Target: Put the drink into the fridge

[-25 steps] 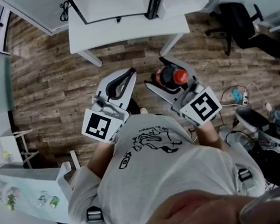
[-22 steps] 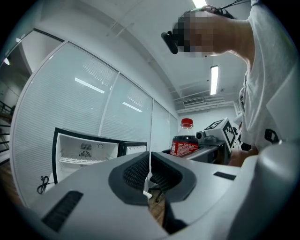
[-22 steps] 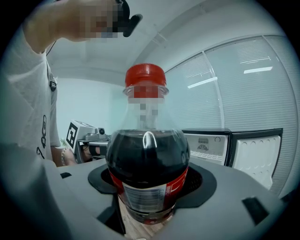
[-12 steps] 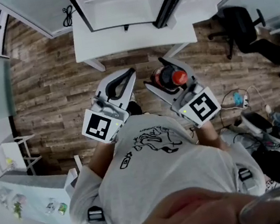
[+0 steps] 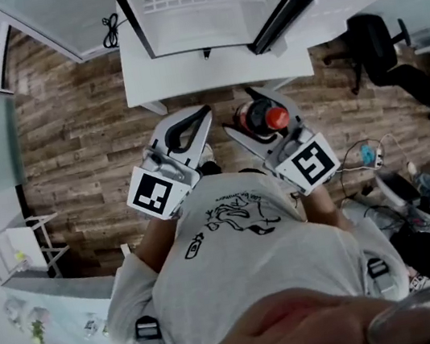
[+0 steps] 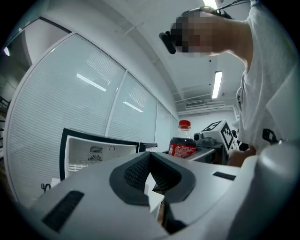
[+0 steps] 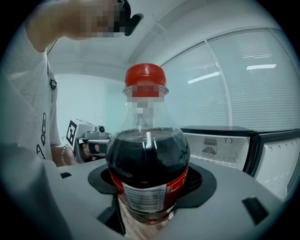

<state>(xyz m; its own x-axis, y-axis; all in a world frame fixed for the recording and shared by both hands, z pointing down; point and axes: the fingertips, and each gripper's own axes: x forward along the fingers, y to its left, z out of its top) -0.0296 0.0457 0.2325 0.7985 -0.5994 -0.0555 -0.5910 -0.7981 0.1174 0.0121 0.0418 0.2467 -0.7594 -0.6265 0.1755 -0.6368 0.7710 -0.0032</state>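
Note:
The drink is a cola bottle (image 5: pixel 255 117) with a red cap (image 7: pixel 146 77) and a red label. My right gripper (image 5: pixel 239 111) is shut on its body, and the bottle (image 7: pixel 146 173) stands upright between the dark pads. Left of it, my left gripper (image 5: pixel 204 113) is shut with nothing in it, and its tips meet (image 6: pixel 155 190). The small black fridge (image 5: pixel 208 9) stands ahead on a white table (image 5: pixel 215 73). Its door (image 5: pixel 329 1) is swung open to the right, and the white inside (image 7: pixel 220 152) shows a wire shelf.
A black office chair (image 5: pixel 378 46) stands at the right. A cable (image 5: pixel 103 32) lies on the wood floor left of the fridge. A white rack (image 5: pixel 17 257) is at the left. Shoes and a power strip (image 5: pixel 367 154) lie at the right.
The fridge and its table have come nearer and sit lower in the head view. Both grippers keep their places in front of the body, the right still holding the bottle.

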